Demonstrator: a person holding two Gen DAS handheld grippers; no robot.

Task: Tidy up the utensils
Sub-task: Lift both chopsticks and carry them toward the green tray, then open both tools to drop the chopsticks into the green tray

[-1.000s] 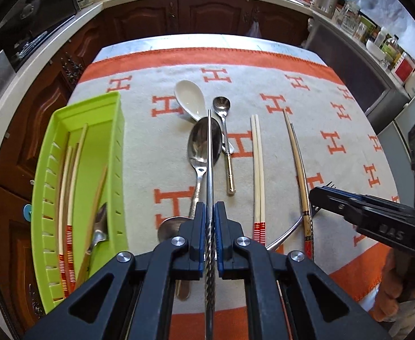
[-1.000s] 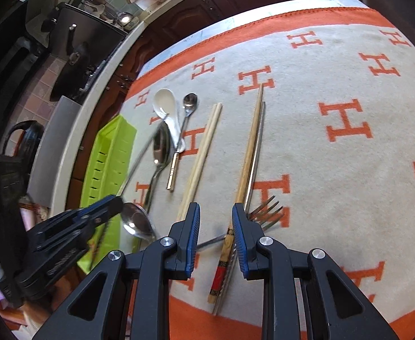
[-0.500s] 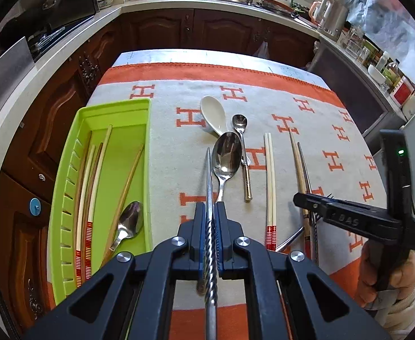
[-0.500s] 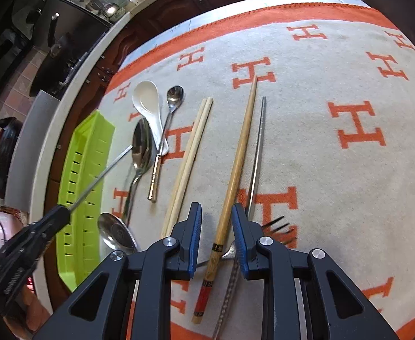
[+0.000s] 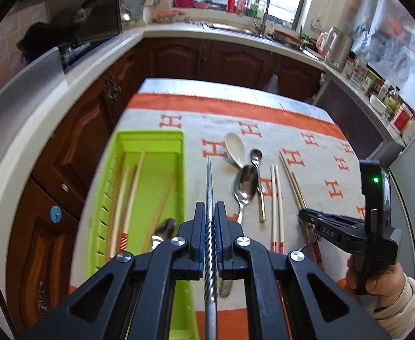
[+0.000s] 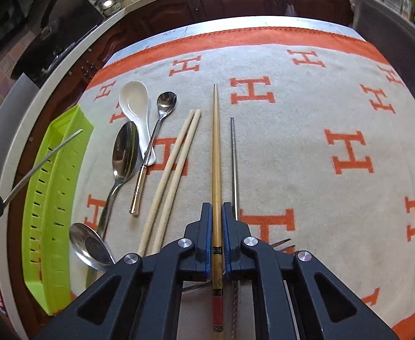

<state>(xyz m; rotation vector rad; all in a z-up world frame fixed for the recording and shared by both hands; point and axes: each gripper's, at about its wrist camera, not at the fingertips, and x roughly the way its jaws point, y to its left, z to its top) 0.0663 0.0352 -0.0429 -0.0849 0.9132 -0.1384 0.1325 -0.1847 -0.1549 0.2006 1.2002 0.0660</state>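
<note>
Utensils: most lie loose on the orange-and-cream H-pattern cloth (image 6: 306, 170); a few chopsticks and a spoon already sit in the green slotted tray (image 5: 150, 141) at the cloth's left edge. Left gripper (image 5: 210, 212) is pressed tight on a twisted-handle metal chopstick (image 5: 209, 187), held off the cloth just right of the tray. Right gripper (image 6: 217, 212) jaws are closing on a brown wooden chopstick (image 6: 215, 147), pads on both its sides, stick apparently flat on the cloth. Risks, judged: the metal chopstick is thin, slick and gripped near one end, so it may pivot or slip out before clearing the tray wall. The second metal chopstick (image 6: 234, 164) and fork (image 6: 283, 245) lie just beside the right pads and could be dragged. Ceramic spoon (image 6: 135, 104), steel spoons and pale chopstick pair (image 6: 176, 167) lie nearby, apart from both grippers.
</note>
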